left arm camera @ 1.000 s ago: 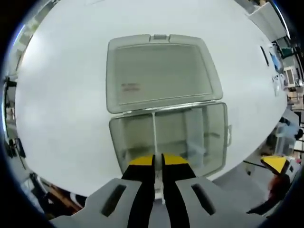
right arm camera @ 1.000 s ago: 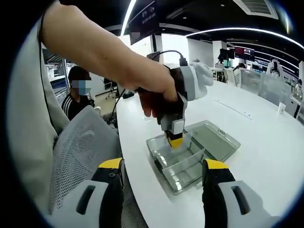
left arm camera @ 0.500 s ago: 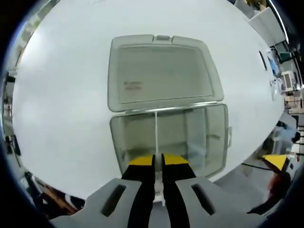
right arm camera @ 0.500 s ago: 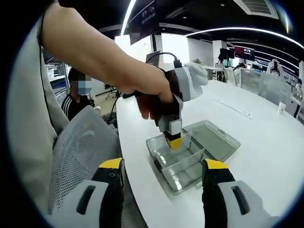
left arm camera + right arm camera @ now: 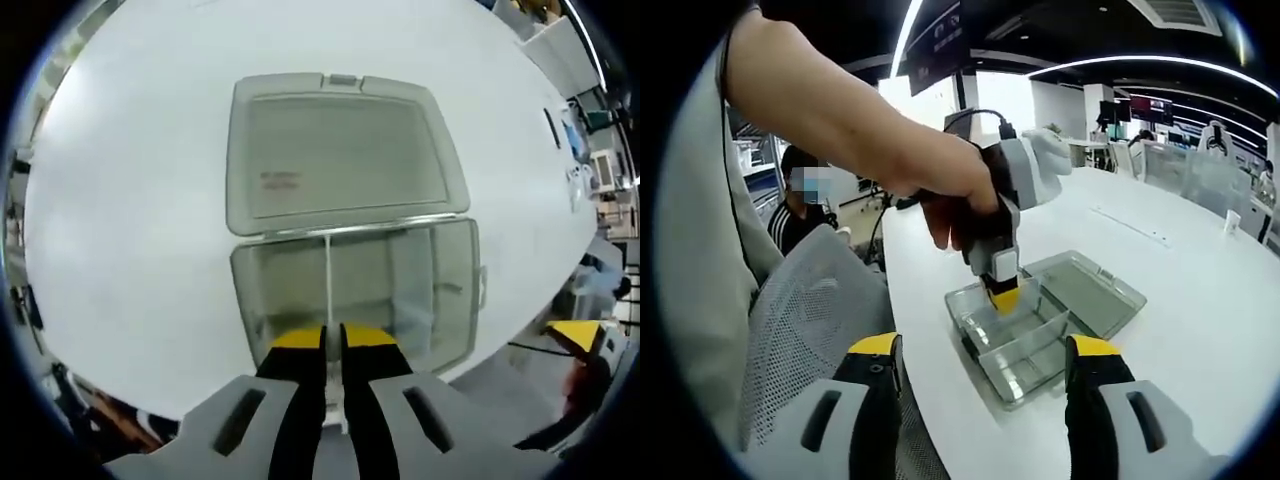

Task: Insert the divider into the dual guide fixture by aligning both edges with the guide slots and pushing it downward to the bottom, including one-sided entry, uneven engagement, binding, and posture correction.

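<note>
Right gripper view: left tool (image 5: 1004,297) points down, apparently clenching the divider (image 5: 327,285) over the box (image 5: 1040,340); right tool (image 5: 985,360) released.

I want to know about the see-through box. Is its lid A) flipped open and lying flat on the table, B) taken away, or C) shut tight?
A: the lid lies flat on the white table, hinged behind the open box.

Left gripper (image 5: 332,345) clamps a thin clear divider (image 5: 327,285) standing inside the open compartment box (image 5: 455,300); lid (image 5: 340,150) at 12 o'clock.
</note>
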